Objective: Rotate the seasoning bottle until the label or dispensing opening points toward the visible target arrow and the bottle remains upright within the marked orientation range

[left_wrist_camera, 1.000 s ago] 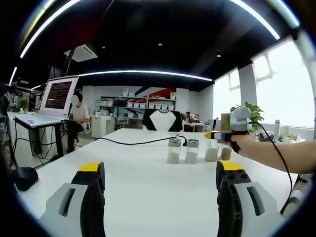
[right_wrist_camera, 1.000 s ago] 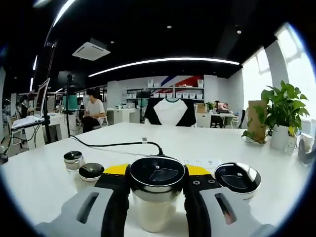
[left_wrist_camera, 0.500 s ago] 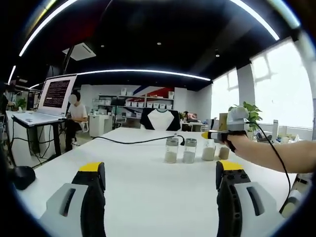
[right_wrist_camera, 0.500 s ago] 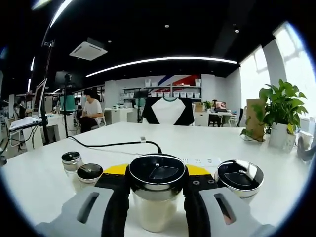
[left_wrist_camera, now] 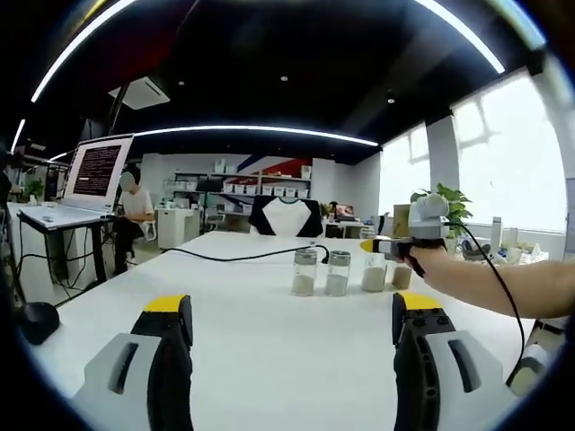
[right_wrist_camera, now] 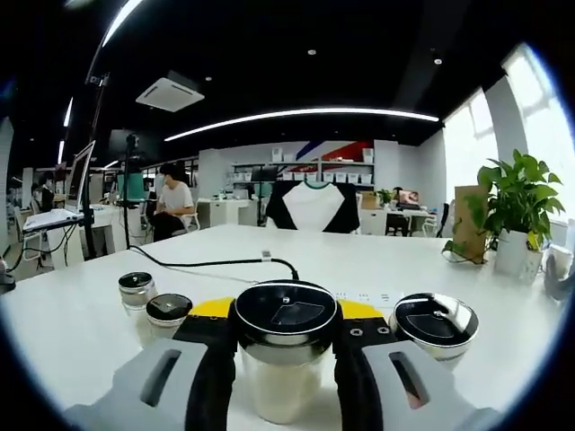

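**Bottle clamped in right gripper, upright on table**

Seasoning bottle (right_wrist_camera: 285, 350) stands upright on the white table (right_wrist_camera: 72, 323), held between the jaws of the right gripper (right_wrist_camera: 285, 337), which press against both its sides just under the cap. Cap is black with a chrome rim; a wedge-shaped flap shows on top. Pale powder fills the glass body. No label text or brand is legible on it, and no arrow mark can be made out.

Second capped jar (right_wrist_camera: 434, 323) sits just right of it; two smaller jars (right_wrist_camera: 153, 305) stand to the left. Black cable (right_wrist_camera: 216, 263) runs across the table.

Left gripper (left_wrist_camera: 287, 314) hangs above bare table, jaws wide apart, nothing between them. Monitor (left_wrist_camera: 97, 171) at far left carries text lines, too small to read.
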Demonstrator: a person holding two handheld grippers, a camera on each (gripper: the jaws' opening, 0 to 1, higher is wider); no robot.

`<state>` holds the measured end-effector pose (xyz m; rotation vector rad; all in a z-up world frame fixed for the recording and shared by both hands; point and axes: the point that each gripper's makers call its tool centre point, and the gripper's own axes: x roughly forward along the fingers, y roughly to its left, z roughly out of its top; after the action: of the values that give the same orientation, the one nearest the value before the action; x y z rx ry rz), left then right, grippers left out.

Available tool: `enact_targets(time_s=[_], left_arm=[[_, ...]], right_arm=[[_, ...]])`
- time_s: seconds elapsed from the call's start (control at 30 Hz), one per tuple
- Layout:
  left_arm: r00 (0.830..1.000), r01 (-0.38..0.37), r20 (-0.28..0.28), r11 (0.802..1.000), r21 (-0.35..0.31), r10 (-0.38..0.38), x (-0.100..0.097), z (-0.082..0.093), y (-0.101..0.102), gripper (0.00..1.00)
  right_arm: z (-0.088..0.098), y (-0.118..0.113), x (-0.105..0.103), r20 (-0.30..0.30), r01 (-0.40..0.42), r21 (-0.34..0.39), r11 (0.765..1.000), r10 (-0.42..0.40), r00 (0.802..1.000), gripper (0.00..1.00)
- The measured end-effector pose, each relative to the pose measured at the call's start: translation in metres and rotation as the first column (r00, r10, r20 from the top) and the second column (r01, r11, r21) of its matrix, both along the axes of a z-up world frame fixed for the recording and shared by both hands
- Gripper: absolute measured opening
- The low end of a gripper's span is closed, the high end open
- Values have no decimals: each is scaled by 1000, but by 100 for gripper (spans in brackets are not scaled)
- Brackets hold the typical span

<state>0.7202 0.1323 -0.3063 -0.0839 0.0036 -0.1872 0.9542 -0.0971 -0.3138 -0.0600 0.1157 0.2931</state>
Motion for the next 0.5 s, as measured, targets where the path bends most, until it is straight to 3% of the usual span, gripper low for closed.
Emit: enact_targets(time_s=[0.07, 0.3, 0.4, 0.5], left_arm=[[1000, 2, -3, 1000, 0, -2, 0, -1, -1, 97], [1000, 13, -18, 1000, -6, -13, 2, -6, -3, 97], [1000, 15, -18, 1000, -7, -15, 1, -6, -4, 97], [1000, 14, -17, 1000, -6, -14, 1, -6, -4, 97]], right_arm=[[-1, -1, -3, -6, 0, 29, 1000, 0, 1000, 40], [0, 9, -22, 8, -64, 12, 998, 63, 998, 39], [7, 12, -33, 42, -93, -16, 996, 94, 995, 39], [13, 12, -37, 46, -113, 2, 994, 113, 993, 39]])
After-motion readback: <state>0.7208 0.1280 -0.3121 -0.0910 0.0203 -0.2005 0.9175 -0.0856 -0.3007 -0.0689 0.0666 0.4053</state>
